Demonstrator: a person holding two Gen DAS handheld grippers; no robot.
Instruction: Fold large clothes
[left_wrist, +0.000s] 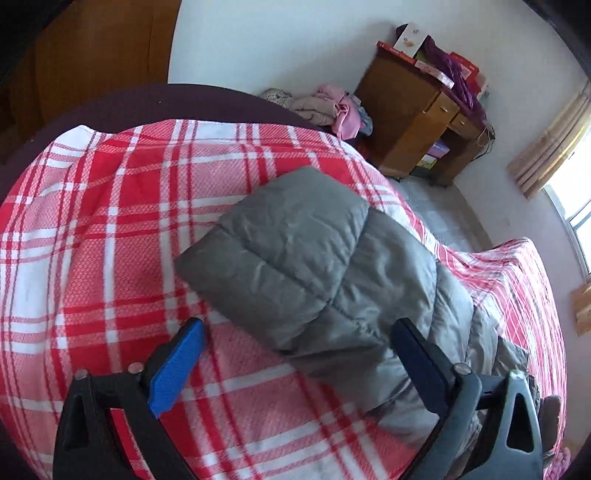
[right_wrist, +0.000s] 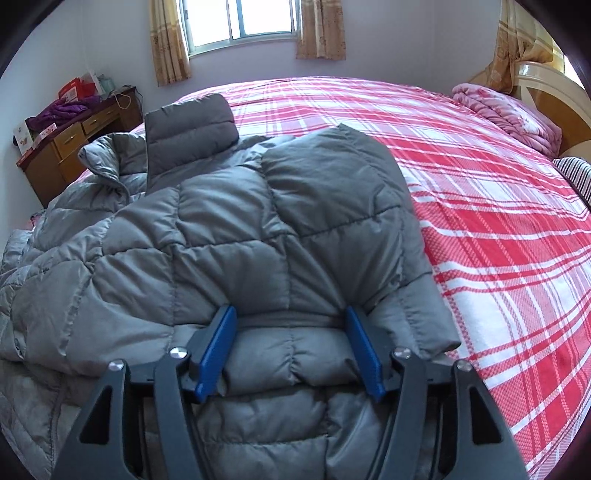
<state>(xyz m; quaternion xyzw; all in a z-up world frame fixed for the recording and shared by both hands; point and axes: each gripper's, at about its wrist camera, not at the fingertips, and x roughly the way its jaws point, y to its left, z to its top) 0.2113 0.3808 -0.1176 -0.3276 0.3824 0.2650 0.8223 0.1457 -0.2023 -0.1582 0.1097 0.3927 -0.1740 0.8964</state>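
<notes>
My left gripper (left_wrist: 299, 334) points down, jaws wide apart; my right gripper (right_wrist: 291, 323) points down, jaws partly spread.

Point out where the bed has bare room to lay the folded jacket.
Free: plaid bedspread between the grey puffer jacket and the pink quilt. Crowded: the side toward the wooden desk, where the jacket sprawls.
</notes>
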